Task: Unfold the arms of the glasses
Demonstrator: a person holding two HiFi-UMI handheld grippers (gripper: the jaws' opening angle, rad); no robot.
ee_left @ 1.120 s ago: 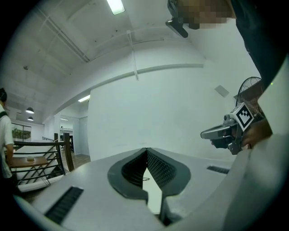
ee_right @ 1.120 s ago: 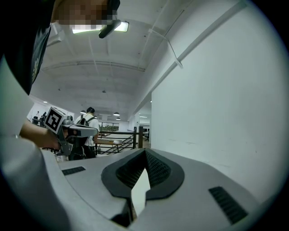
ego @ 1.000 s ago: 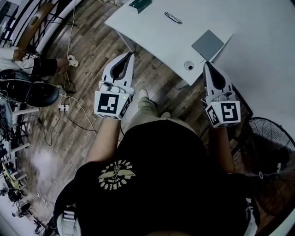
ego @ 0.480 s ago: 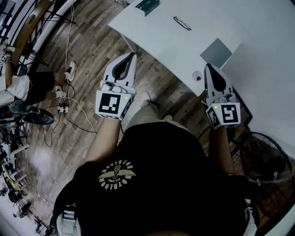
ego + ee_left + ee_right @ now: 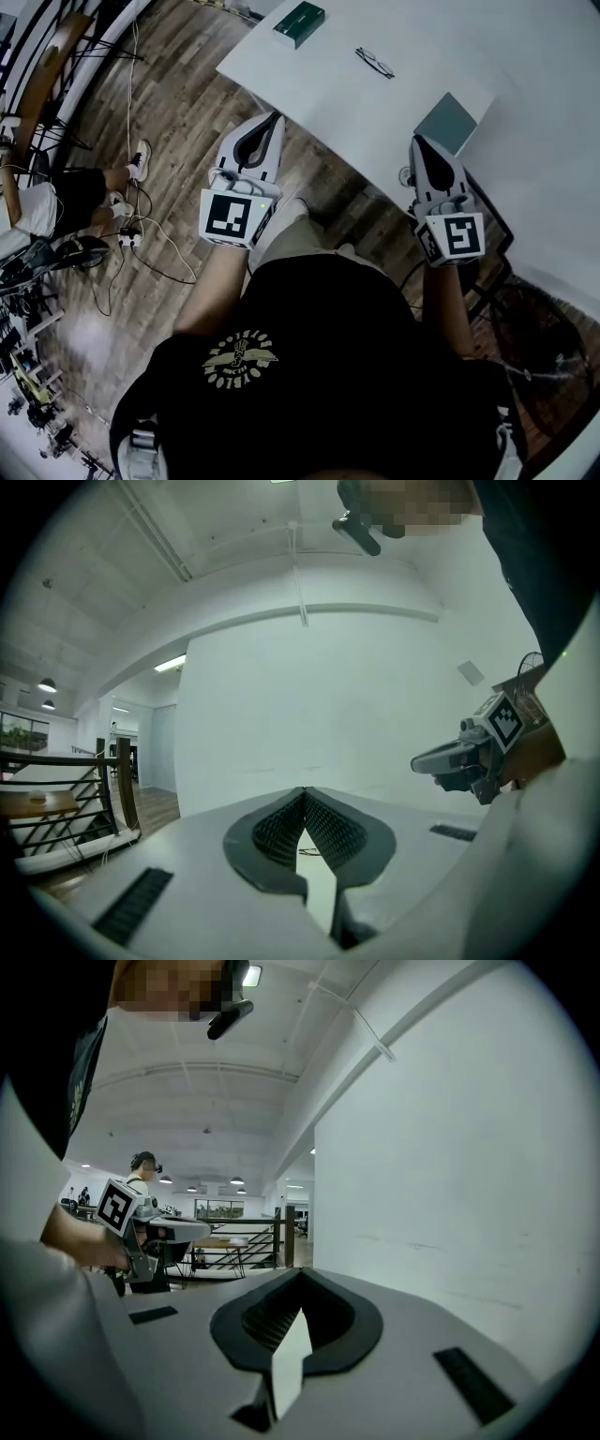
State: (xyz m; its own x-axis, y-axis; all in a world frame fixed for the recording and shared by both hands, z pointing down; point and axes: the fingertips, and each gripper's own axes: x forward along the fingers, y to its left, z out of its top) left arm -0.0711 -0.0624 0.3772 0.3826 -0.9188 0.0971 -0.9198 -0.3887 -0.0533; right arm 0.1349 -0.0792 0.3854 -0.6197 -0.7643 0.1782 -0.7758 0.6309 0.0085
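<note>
Head view: glasses (image 5: 375, 63) lie on the white desk (image 5: 314, 80) at twelve o'clock, well apart from both claws. Both the left claw (image 5: 273, 118) and right claw (image 5: 415, 142) are pressed together, empty.

Nothing written could truly be read. The cube on the left gripper (image 5: 274, 116) bore a black-and-white square marker (image 5: 232, 216), a block pattern and not letters. The marker on the right gripper's (image 5: 416, 141) cube (image 5: 454, 236) had blocks loosely shaped like a 5, though no real numeral. Behind both grippers, on the person's black shirt (image 5: 319, 375), a pale round emblem (image 5: 240, 357) carried a ring of lettering too small to make out. The green box (image 5: 299, 22), ahead of the left gripper, showed no legible print.
</note>
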